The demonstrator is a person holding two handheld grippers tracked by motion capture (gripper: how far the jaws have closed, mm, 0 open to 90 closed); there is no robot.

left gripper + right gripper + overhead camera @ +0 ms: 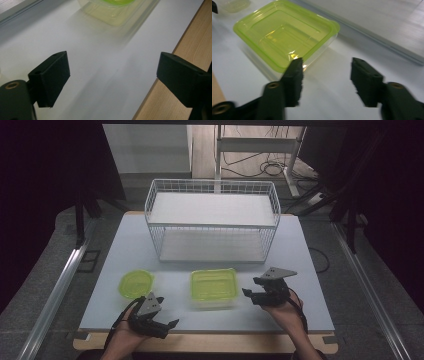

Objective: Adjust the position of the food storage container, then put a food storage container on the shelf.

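Square container (284, 37), translucent with lime-green lid on, sits near front edge of surface (310, 285), centre. Right gripper (257, 292) just beside it, jaws released, nothing between. Left gripper (165, 320) jaws spread, empty. High view adds round green container (136, 283) near front-left.

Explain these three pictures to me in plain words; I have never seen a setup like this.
A person sits at a table holding a hand-held two-jaw gripper in each hand. The high view looks down from above: the left gripper and the right gripper are near the front edge. The other two pictures come from cameras riding on each gripper, looking along its black jaws. On the table lie a rectangular green-lidded container, a round green-lidded container and a white wire rack. Both grippers are open and hold nothing.
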